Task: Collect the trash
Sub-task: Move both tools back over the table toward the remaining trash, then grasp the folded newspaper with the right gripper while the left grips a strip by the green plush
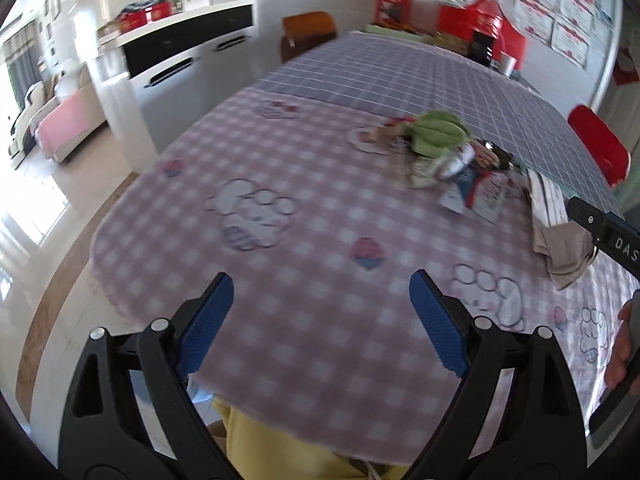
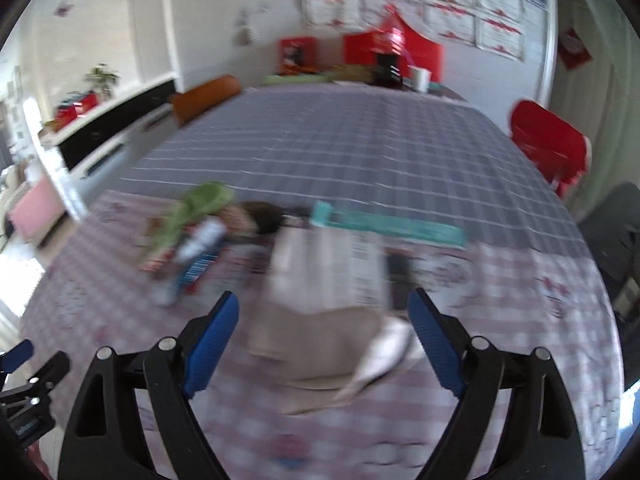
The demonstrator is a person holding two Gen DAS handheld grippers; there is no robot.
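Jaws stand wide apart on both tools, blue pads gripping nothing. Nearest, the left gripper (image 1: 321,322) hangs over bare pink checked tablecloth (image 1: 320,216) at the table's near edge, touching nothing. The right gripper (image 2: 323,338) hangs just above a flat beige paper bag (image 2: 320,344), with a pale crumpled scrap (image 2: 386,350) lying on the bag between its fingers; contact cannot be judged through the blur. Farther off lies the trash pile (image 1: 444,152): a green wrapper (image 1: 436,130) atop printed packets and leaflets. Beyond, a teal strip (image 2: 392,226) borders the grey grid cloth (image 2: 340,140).
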